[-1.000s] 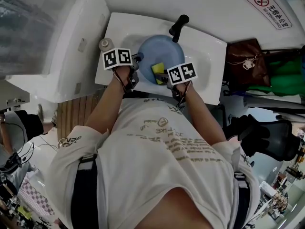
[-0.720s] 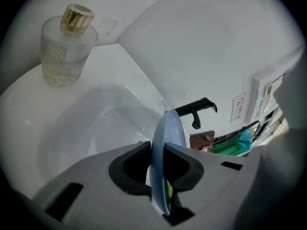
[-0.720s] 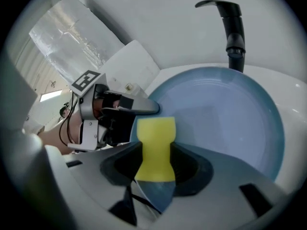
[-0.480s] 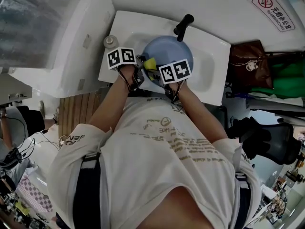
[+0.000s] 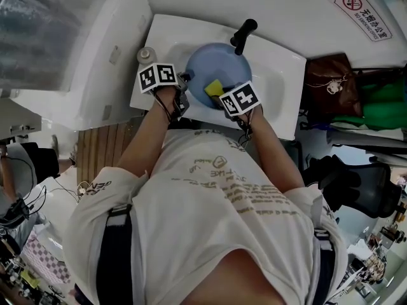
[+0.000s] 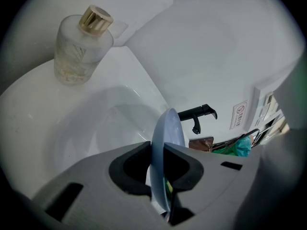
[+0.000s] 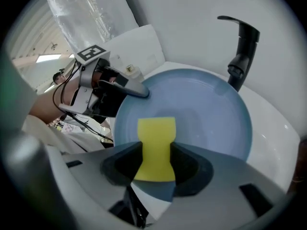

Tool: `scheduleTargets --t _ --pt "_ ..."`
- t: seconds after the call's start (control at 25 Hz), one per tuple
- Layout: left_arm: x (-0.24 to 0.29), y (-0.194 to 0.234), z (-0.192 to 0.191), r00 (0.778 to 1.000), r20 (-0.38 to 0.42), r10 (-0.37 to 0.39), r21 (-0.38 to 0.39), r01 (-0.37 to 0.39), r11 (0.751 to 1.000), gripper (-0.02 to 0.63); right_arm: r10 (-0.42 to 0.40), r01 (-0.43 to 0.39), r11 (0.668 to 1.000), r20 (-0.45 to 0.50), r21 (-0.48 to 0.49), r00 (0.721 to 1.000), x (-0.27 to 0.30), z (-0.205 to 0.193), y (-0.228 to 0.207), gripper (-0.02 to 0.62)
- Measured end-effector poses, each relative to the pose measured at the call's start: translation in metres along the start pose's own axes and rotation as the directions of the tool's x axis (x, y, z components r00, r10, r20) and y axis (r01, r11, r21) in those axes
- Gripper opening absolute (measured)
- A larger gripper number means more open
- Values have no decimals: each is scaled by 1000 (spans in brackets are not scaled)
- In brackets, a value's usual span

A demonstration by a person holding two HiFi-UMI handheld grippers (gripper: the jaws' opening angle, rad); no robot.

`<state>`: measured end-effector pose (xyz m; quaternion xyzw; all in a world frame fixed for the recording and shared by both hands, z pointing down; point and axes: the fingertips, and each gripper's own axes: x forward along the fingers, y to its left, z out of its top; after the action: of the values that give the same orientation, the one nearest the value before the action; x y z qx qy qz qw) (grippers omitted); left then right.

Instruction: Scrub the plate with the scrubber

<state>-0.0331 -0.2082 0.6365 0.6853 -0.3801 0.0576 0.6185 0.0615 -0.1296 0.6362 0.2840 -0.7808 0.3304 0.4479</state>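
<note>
A light blue plate [image 5: 222, 65] stands tilted over the white sink [image 5: 280, 68]. My left gripper [image 5: 184, 81] is shut on the plate's left rim. In the left gripper view the plate [image 6: 168, 128] shows edge-on, pinched between the two jaws of that gripper [image 6: 157, 169]. My right gripper [image 5: 222, 96] is shut on a yellow scrubber [image 5: 213, 86], which lies flat against the lower part of the plate's face. From the right gripper view, the scrubber [image 7: 156, 138] sticks out of that gripper [image 7: 156, 164] onto the plate [image 7: 201, 109], and the left gripper [image 7: 139, 91] bites the rim.
A black faucet [image 5: 243, 33] rises behind the plate. On the sink's left corner stands a glass bottle [image 6: 79, 47] with a gold cap. A big white fixture [image 5: 76, 62] is at the left. Brown and green bags [image 5: 331, 84] hang at the right.
The right gripper swept the scrubber left across the plate, then back right and down to the plate's lower part. The left gripper kept its hold on the rim.
</note>
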Motion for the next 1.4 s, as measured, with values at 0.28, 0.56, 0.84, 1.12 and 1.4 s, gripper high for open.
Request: scheduleTargets --t 0.28,0.56,0.84,1.12,1.4 --pt "-2 -2 -5 1000 -20 -4 -27 4 1000 57 -73 74 992 11 -104 997 -20 -15 -42 187" --pt "-4 -14 -13 998 -63 -26 9 27 1000 57 -153 157 965 37 -212 988 -29 -16 -65 187" --pt "-7 -16 -21 995 -94 -40 11 41 999 57 -173 173 925 32 -337 984 -36 -10 -80 187" --pt "-7 -26 -23 992 -109 -56 40 61 997 57 -257 257 871 59 -419 965 -41 9 -94 186" --pt "-9 -22 -20 996 -76 -49 25 51 998 61 -147 127 954 -51 -273 988 -30 -2 -83 179"
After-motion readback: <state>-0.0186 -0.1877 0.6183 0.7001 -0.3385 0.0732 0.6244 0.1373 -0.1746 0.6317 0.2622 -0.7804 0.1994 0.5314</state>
